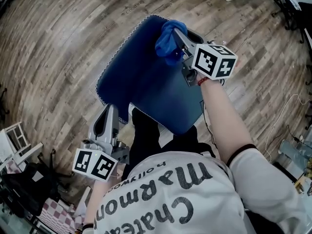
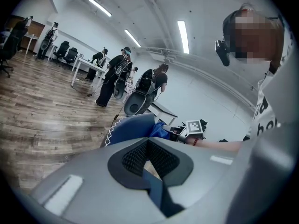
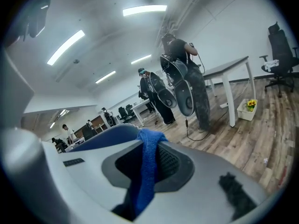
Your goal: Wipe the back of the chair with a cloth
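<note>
The chair back is dark blue with a white zigzag edge and is seen from above in the head view. A blue cloth is bunched on its top edge, and my right gripper is shut on it. In the right gripper view the cloth hangs pinched between the jaws, with the chair back just behind. My left gripper hangs by the chair's lower left edge, jaws together and holding nothing. The left gripper view shows the chair, the cloth and the right gripper ahead.
The floor is wood planks. Several people stand with other chairs by a white table. A box of yellow flowers sits on the floor. A black office chair stands far right. Clutter lies lower left, a cable at right.
</note>
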